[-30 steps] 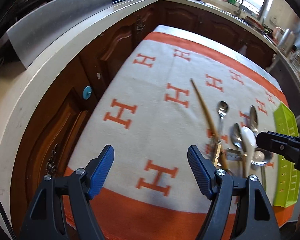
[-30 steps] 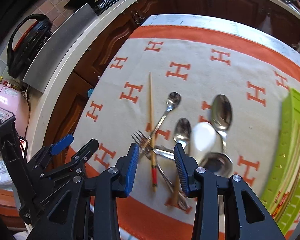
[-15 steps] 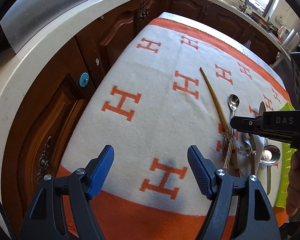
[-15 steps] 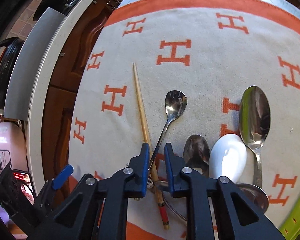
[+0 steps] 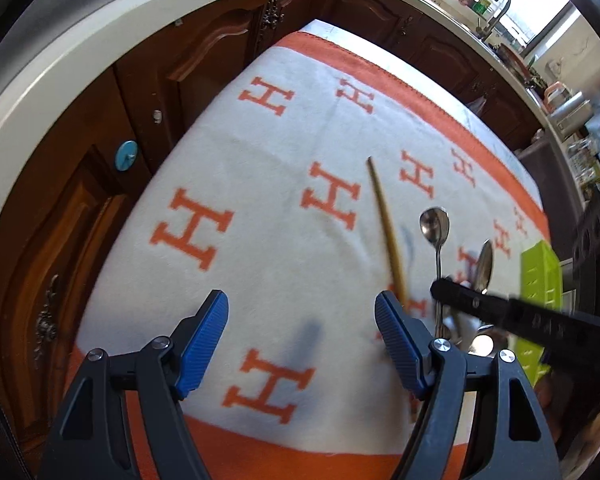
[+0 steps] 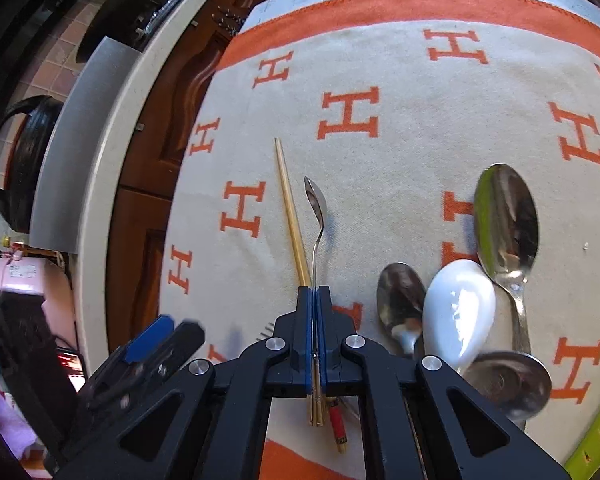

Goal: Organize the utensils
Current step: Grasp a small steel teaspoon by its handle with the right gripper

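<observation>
**Small spoon clamped in your right fingers, left fingers spread wide**

Your worktop is covered by a cream blanket [image 6: 400, 160] with an orange border and big orange "H" letters all over it, the only writing you can read cleanly. The dark bar crossing the right of the left wrist view carries lettering too blurred to read.

At the lower right edge of the right wrist view you have a lime-green tray [image 6: 596, 436], slotted, lying on the blanket.

Right of centre sits a cluster of spoons: a large shiny steel spoon [image 6: 506, 224] bowl-up, a glossy white ceramic spoon [image 6: 458, 312] just beside it, a smaller steel spoon [image 6: 400, 300] to its left, and a round steel ladle bowl [image 6: 508, 384] below them.

A long pale wooden chopstick [image 6: 290, 208] with a red-banded end runs up the middle of the frame.

Your right gripper [image 6: 313, 300] has its blue fingers pressed together on the slim handle of the small spoon [image 6: 316, 204]; its polished bowl is turned on edge just right of the chopstick, and its gold-toned handle end shows below the fingers.

Your left gripper [image 5: 300, 340] hangs over bare blanket, fingers wide apart and holding nothing.
</observation>
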{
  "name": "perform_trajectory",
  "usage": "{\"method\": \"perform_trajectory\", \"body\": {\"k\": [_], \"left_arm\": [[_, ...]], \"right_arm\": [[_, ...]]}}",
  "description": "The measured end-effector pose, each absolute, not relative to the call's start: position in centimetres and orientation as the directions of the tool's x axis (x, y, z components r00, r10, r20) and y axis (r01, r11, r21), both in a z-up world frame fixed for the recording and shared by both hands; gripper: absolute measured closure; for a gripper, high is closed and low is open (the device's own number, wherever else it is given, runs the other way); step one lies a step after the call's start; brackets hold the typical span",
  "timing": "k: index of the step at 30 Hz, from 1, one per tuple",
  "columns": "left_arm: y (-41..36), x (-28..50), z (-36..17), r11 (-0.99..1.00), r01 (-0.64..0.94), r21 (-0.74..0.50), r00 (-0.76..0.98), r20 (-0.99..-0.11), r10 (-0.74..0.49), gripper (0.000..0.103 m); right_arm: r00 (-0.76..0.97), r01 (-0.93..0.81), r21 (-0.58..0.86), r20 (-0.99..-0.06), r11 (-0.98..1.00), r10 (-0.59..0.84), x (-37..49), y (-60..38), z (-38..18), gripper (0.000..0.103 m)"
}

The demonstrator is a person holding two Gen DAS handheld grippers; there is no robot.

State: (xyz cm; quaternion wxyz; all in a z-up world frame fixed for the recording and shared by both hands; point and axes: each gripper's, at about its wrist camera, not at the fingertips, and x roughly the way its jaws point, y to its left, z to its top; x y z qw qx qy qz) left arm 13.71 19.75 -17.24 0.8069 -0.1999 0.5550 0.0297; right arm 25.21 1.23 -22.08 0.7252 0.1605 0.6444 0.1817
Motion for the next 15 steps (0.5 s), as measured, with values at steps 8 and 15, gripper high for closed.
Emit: {"method": "perform_trajectory", "body": {"k": [8,15], "left_arm": [[17.4,19.1,-19.6,0.912,-0.268,-0.311,0.267,-0.934,-0.24,0.044],[14.3,21.0,-20.4,0.95,-0.233,-0.205,0.175,-0.97,-0.167,0.052]], "right_arm": [[0.176,-0.008,0.567,-0.81,0.824,0.559,23.2,-3.7,-18.4,0.101],[0.236,0.032,0.605,-0.778,0.796,0.582,21.3,-8.9,-16.2,0.101]]}}
